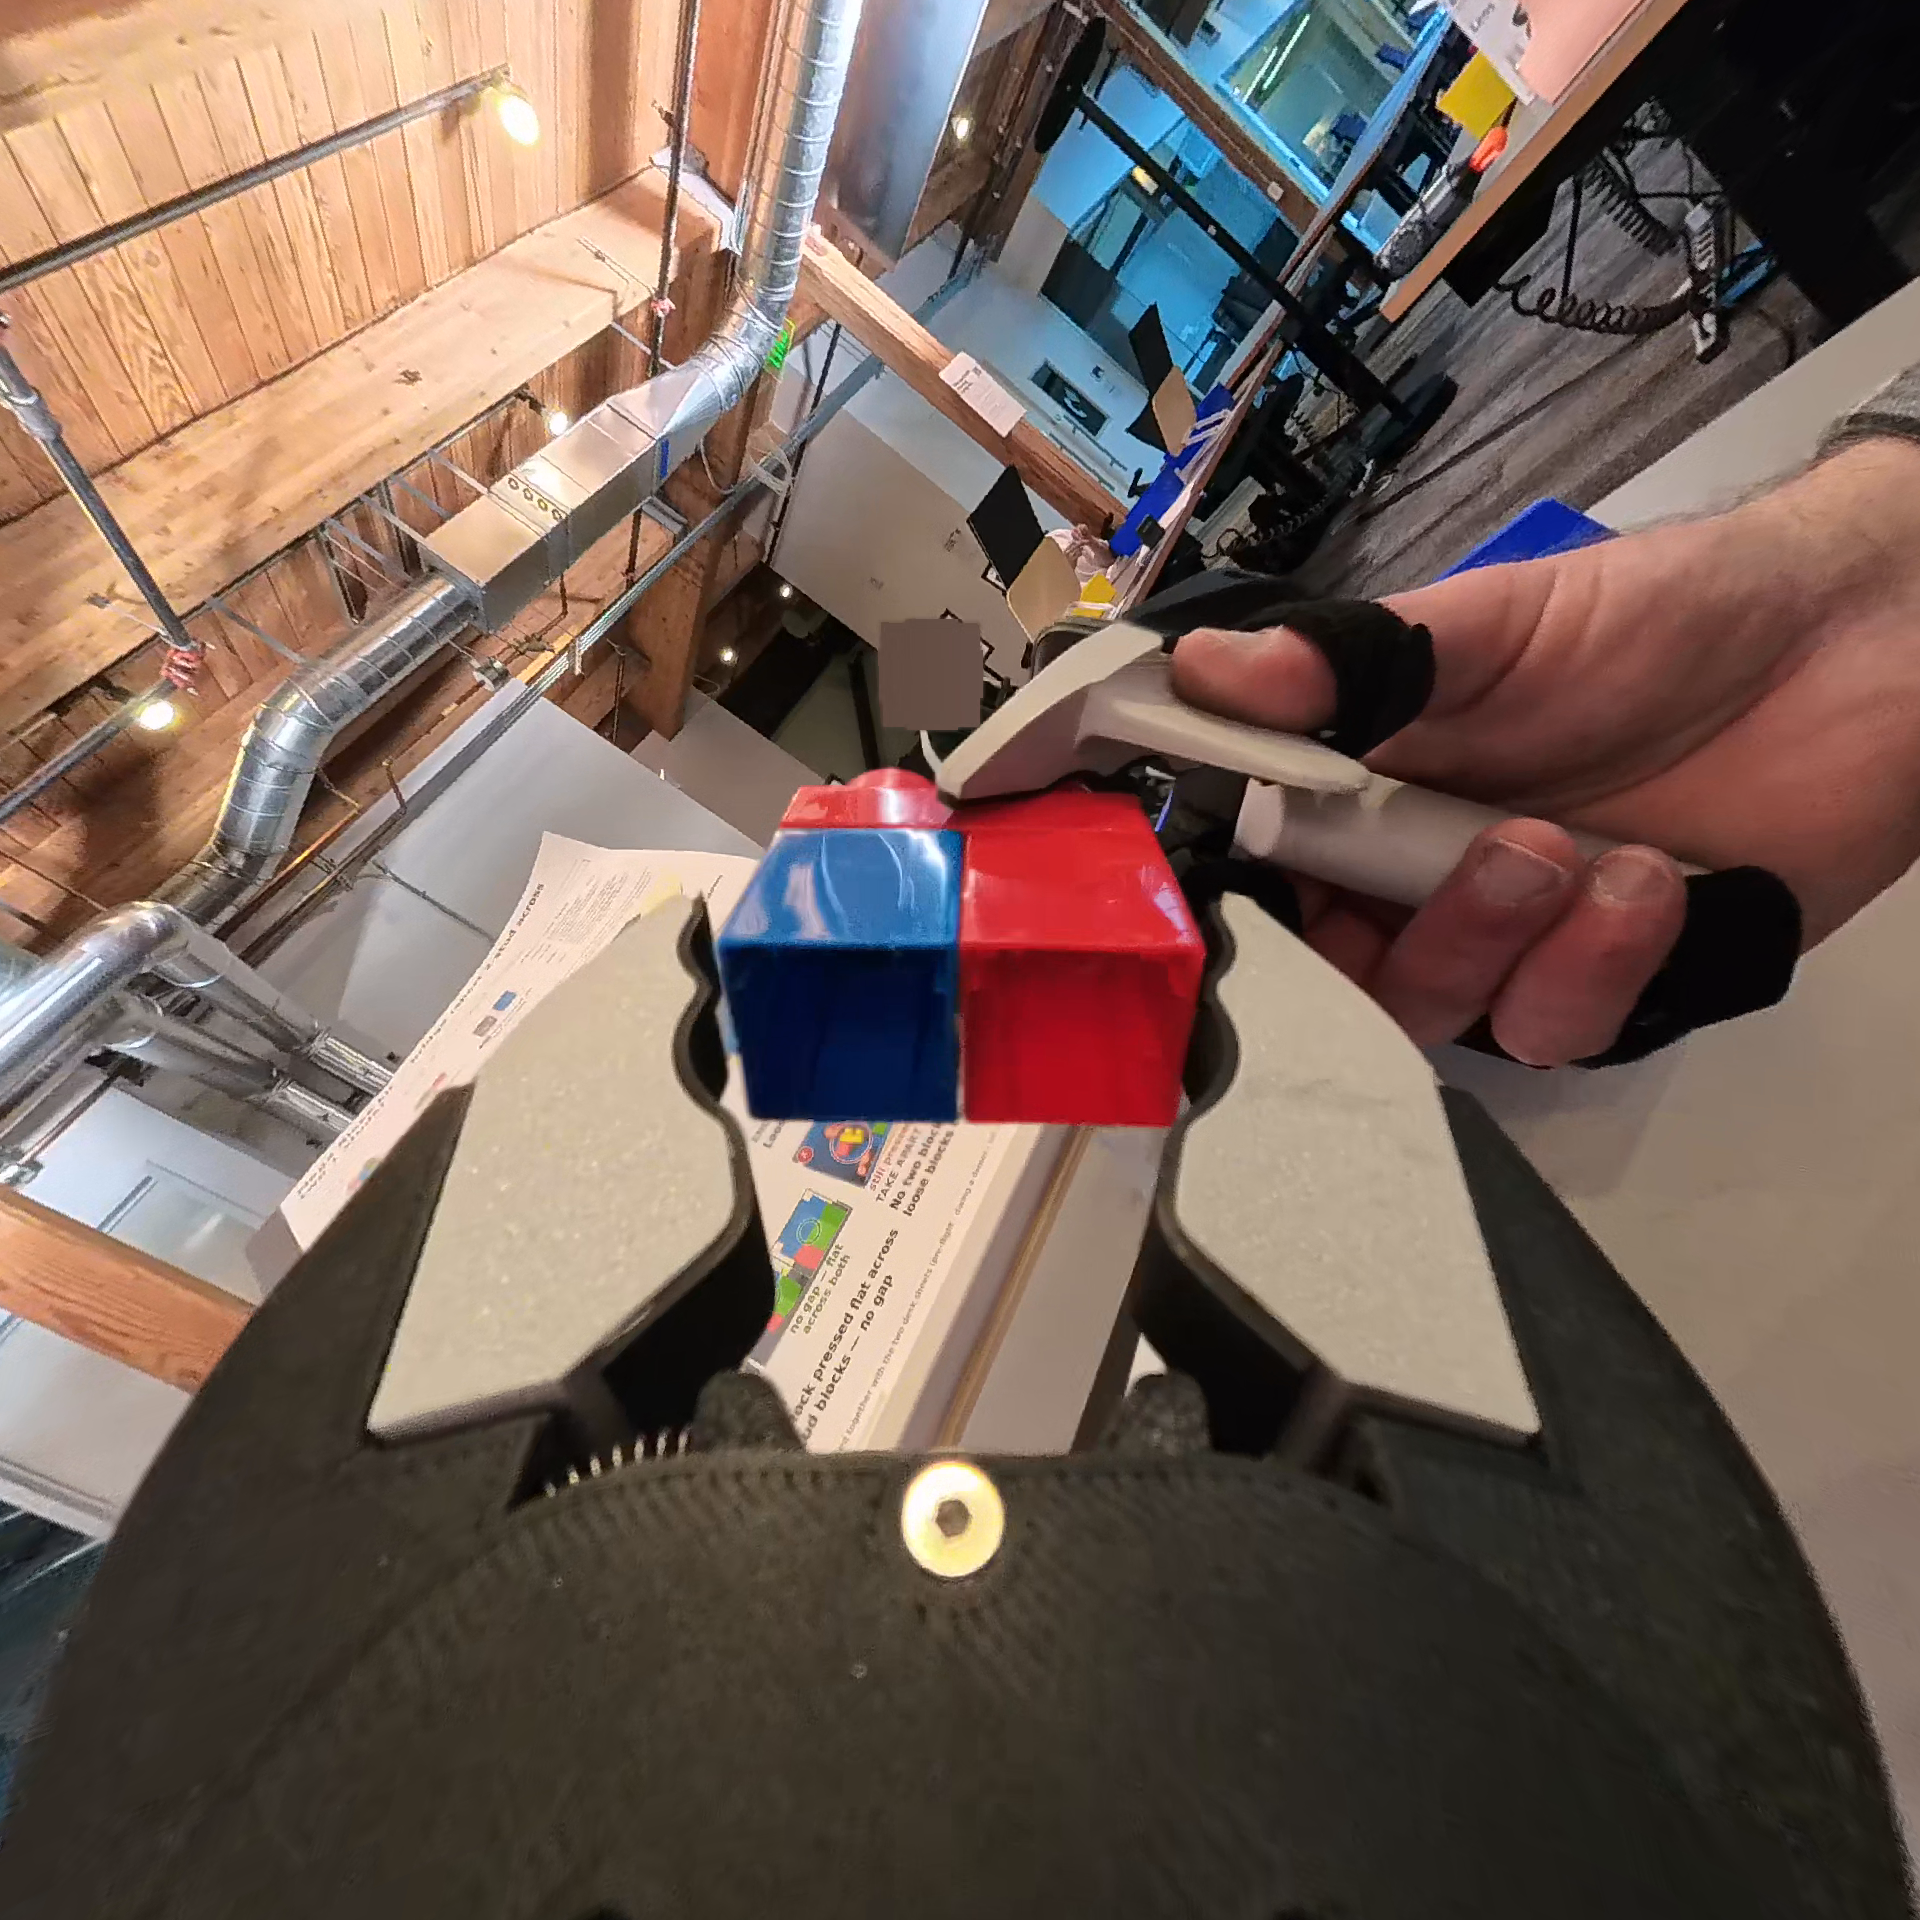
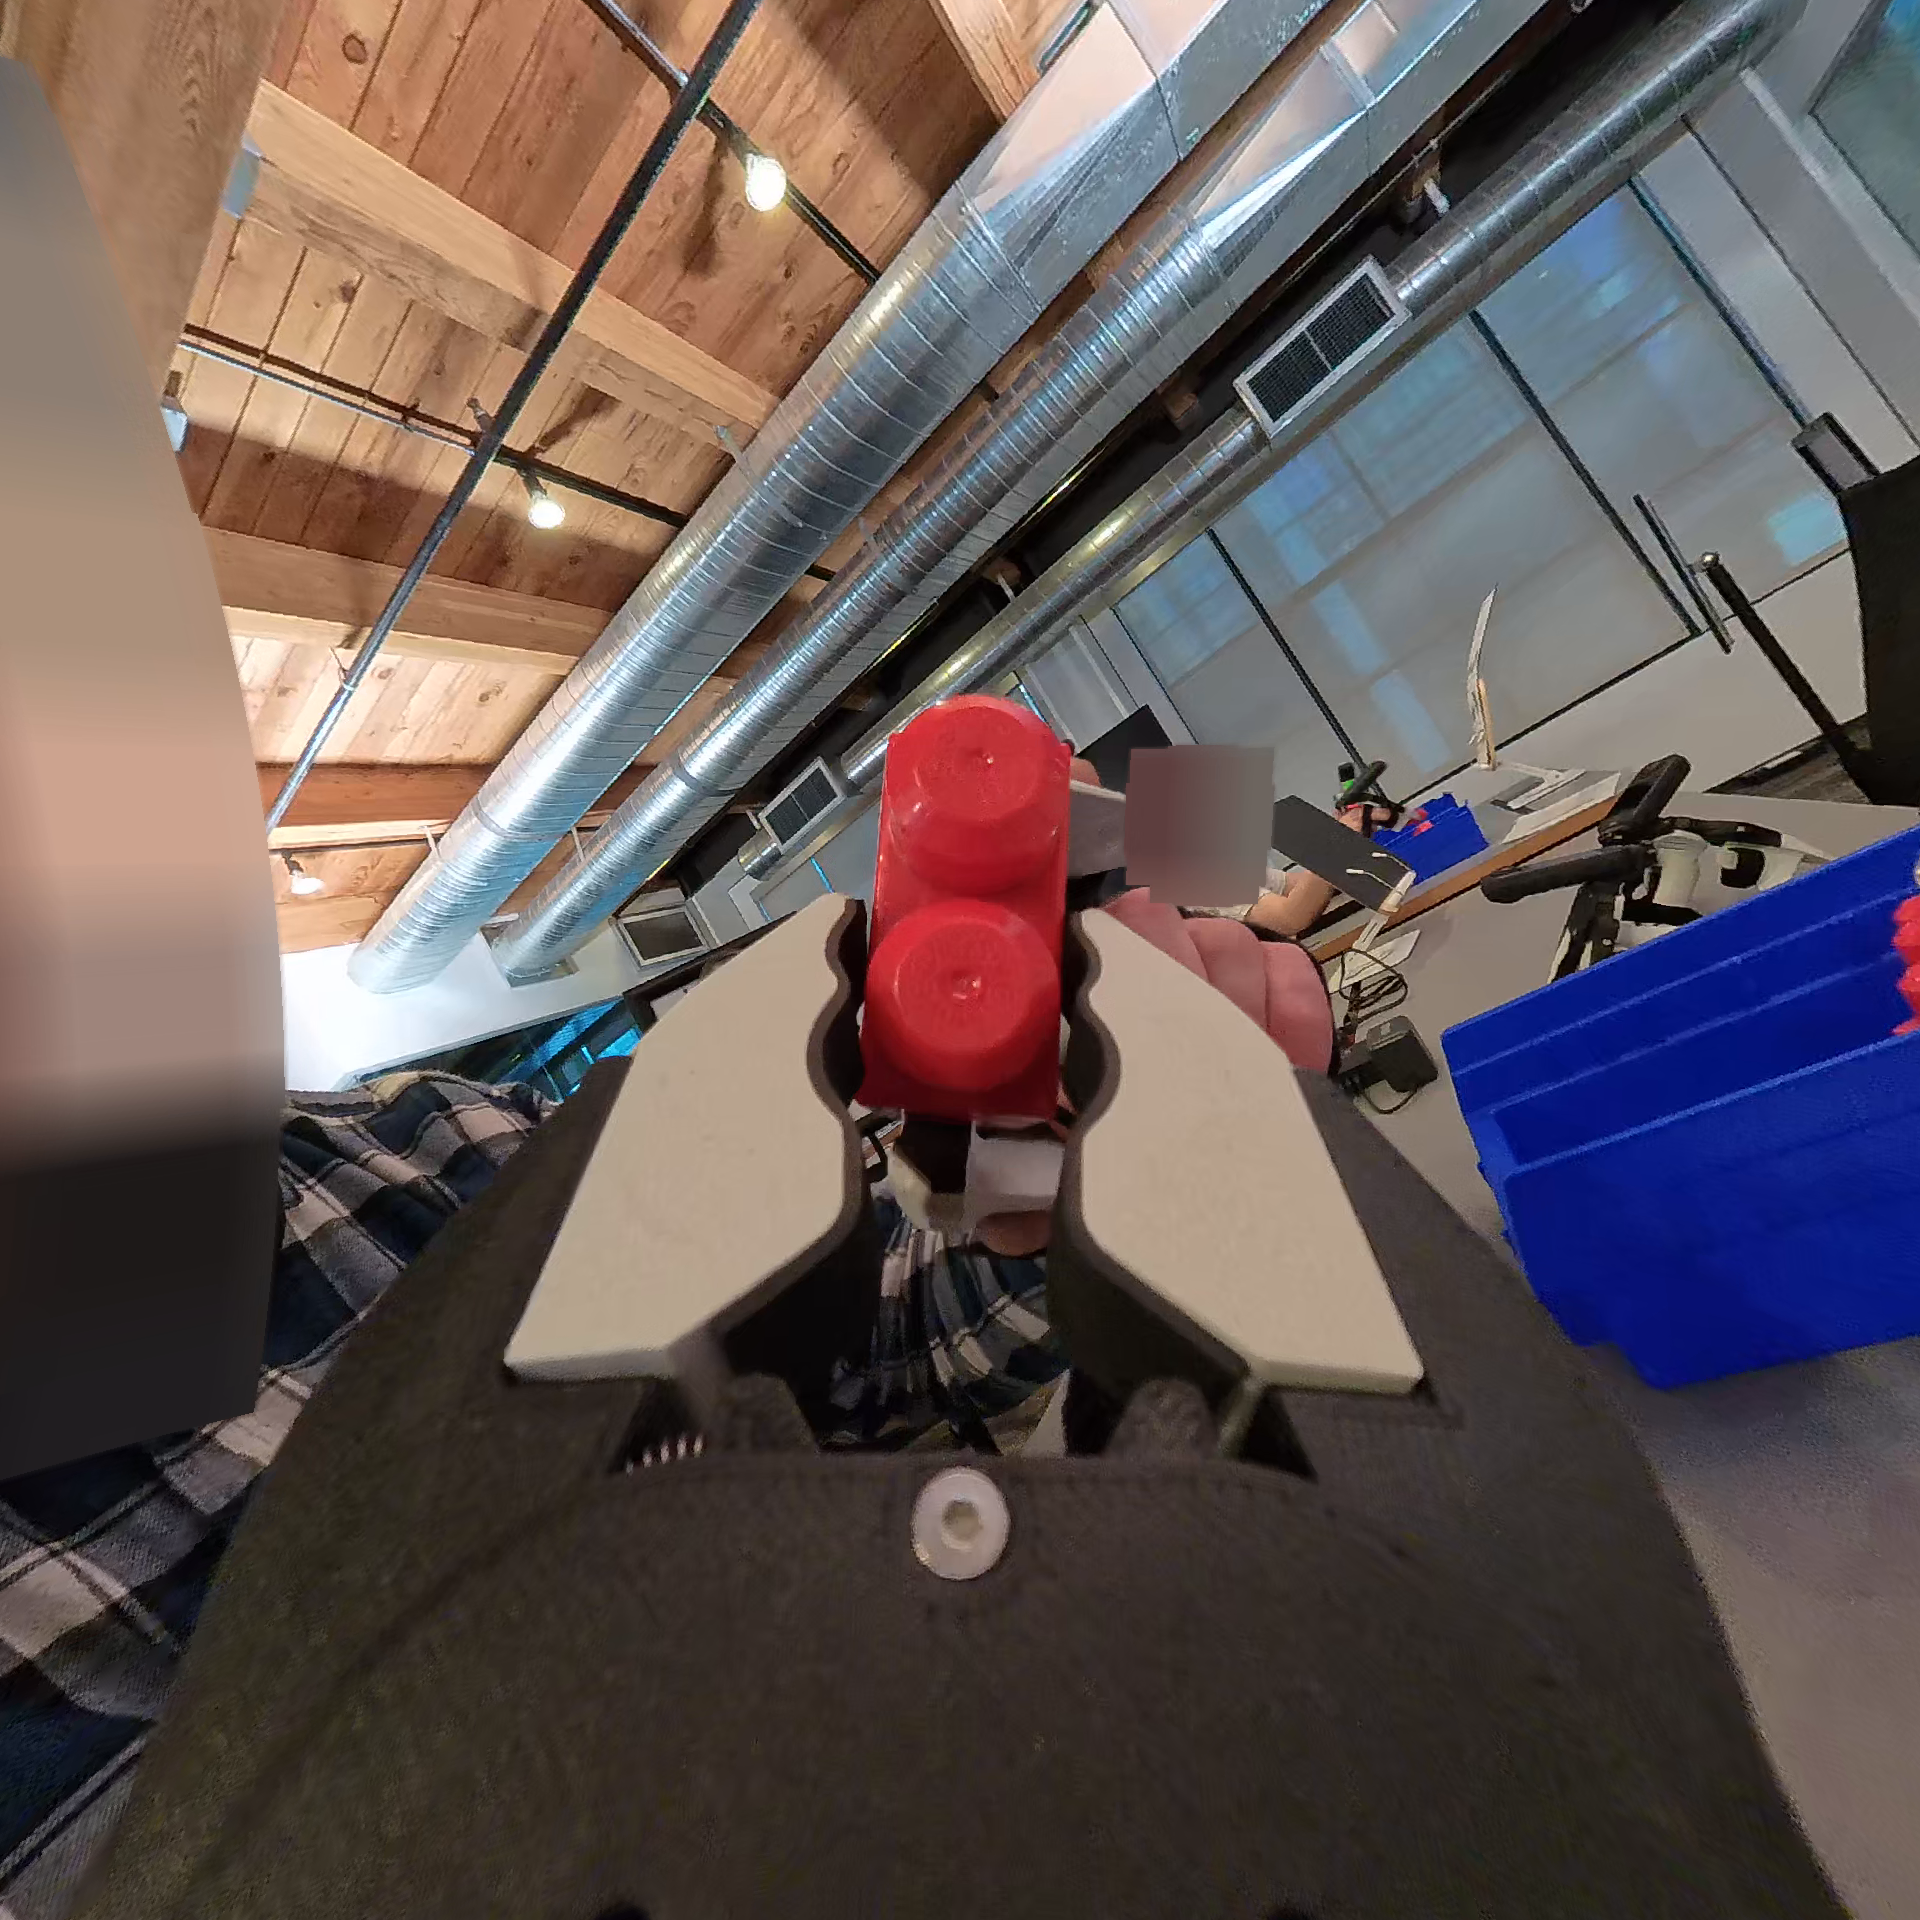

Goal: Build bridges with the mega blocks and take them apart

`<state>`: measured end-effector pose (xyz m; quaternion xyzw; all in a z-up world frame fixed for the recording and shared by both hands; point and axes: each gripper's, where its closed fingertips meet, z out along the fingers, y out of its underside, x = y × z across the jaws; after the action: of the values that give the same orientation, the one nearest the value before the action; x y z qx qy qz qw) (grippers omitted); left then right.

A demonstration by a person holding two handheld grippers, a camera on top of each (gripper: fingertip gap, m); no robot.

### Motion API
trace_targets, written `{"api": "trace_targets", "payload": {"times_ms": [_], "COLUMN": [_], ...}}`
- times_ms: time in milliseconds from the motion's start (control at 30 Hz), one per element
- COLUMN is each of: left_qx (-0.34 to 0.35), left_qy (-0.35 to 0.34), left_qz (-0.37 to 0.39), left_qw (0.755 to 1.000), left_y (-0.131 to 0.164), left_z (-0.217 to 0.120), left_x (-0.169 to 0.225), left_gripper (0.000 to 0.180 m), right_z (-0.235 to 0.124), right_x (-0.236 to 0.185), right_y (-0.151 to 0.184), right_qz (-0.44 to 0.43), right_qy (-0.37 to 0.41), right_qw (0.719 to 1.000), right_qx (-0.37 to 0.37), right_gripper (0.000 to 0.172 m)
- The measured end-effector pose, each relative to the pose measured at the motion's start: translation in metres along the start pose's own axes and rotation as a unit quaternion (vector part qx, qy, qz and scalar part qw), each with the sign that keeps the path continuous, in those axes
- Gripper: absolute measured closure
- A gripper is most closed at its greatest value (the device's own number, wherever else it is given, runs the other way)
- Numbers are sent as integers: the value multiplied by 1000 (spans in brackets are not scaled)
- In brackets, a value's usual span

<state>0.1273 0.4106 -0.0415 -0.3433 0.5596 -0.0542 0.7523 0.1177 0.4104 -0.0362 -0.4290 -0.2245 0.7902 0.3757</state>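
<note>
In the left wrist view a blue block (image 1: 842, 987) and a red block (image 1: 1075, 987) sit side by side, held up in the air. My left gripper (image 1: 961, 966) is shut on the pair, one pad on the blue block's outer side and one on the red block's. A red two-stud block (image 1: 862, 805) lies across their far ends. In the right wrist view my right gripper (image 2: 956, 997) is shut on this red two-stud block (image 2: 966, 904), studs facing the camera. One of its pale fingers (image 1: 1049, 727) shows in the left wrist view, held by a hand (image 1: 1621, 748).
A blue bin (image 2: 1683, 1143) holding red pieces (image 2: 1907, 966) stands on the grey table (image 2: 1766, 1558) to the right. A printed instruction sheet (image 1: 582, 935) lies on the table's edge below the blocks. A person in a plaid shirt (image 2: 395, 1164) is close behind. The tips of both grippers are at nearly the same place.
</note>
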Motion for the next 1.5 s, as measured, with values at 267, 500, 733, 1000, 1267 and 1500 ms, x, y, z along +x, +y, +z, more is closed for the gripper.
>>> {"api": "trace_targets", "payload": {"times_ms": [267, 500, 733, 1000, 1267, 1500], "left_qx": [6, 0, 0, 8, 7, 3], "left_qy": [24, 10, 20, 36, 40, 112], "left_qz": [5, 24, 23, 8, 4, -13], "left_qw": [1000, 1000, 1000, 999, 999, 994], "left_y": [-4, -2, -3, -8, -7, -10], "left_z": [1, 3, 1, 2, 0, -11], "left_x": [3, 3, 3, 6, 6, 16], "left_gripper": [68, 80, 91, 89, 90, 92], "right_z": [4, 8, 8, 9, 9, 10], "right_x": [0, -3, -4, -8, -8, -9], "right_y": [5, 8, 9, 8, 10, 14], "right_qz": [6, -4, -10, -36, -55, -33], "right_qy": [4, 5, 3, 8, 15, -10], "right_qw": [1000, 1000, 1000, 999, 998, 999], "right_qx": [-1, 17, 19, 29, 31, -38], "right_gripper": [136, 136, 136, 136, 136, 127]}}
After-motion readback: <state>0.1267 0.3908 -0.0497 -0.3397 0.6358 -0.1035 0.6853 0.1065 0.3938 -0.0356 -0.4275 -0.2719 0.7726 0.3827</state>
